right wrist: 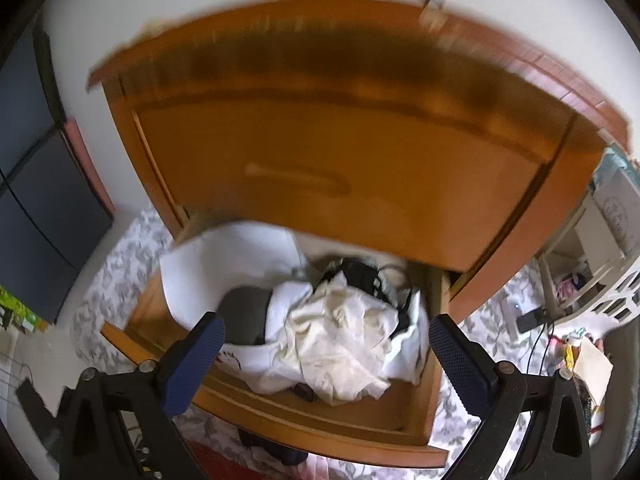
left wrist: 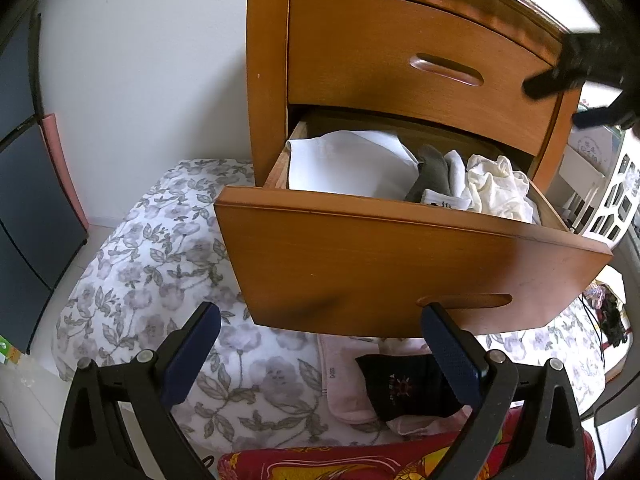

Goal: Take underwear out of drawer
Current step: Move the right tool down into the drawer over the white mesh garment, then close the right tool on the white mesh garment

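Observation:
The lower drawer of a wooden nightstand stands pulled out. Inside lie a cream crumpled garment, grey and white socks, white paper and dark items at the back. My left gripper is open, low in front of the drawer front with nothing between its fingers. My right gripper hovers open above the drawer, the cream garment between and below its fingers. The right gripper's fingers also show at the upper right of the left wrist view. The right wrist view is blurred.
The upper drawer is shut. A floral bedspread lies below, with a pink garment, a black cloth and red fabric on it. A dark cabinet stands left; white shelving and cables sit right.

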{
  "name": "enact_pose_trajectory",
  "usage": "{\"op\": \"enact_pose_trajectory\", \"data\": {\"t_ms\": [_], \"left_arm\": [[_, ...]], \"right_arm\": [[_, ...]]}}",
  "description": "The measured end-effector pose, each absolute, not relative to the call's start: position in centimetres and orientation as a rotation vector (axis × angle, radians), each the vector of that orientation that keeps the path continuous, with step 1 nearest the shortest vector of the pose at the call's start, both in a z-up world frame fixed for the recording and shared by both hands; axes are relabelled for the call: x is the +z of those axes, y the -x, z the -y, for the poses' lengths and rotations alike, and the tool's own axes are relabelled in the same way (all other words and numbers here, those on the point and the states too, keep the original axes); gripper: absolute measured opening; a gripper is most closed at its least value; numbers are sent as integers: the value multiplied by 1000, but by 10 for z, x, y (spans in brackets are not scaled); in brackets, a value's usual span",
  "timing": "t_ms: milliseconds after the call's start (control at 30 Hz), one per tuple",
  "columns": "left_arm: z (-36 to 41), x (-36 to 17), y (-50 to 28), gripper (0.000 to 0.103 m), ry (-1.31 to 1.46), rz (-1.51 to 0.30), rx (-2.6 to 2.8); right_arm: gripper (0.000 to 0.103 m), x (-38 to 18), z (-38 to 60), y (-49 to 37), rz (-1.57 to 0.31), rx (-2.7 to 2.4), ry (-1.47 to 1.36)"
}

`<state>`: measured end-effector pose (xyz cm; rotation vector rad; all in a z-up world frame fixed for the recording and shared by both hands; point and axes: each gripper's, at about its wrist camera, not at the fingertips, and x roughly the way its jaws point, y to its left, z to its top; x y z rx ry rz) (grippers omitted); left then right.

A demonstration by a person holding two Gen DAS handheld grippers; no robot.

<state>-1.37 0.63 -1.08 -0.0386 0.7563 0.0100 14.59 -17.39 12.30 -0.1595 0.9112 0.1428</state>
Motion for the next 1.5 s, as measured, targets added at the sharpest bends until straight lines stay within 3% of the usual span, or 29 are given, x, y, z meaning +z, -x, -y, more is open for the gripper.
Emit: {"op": "enact_pose_trajectory", "data": {"t_ms": [433, 833, 967, 1500], "left_arm": [[-7, -12, 12, 100, 54, -772, -7], [-9, -14, 10, 100, 63, -782, -20], [-9, -14, 10, 100, 63, -784, -20], [-9, -16, 9, 100, 78, -794, -29]], "right_arm": [[94, 33, 181, -182, -1192, 78, 119], [80, -1, 186, -196, -1272, 28, 109], [66, -6, 191, -198, -1273, 9, 94], [25, 20, 224, -188, -1151, -40, 40]]}}
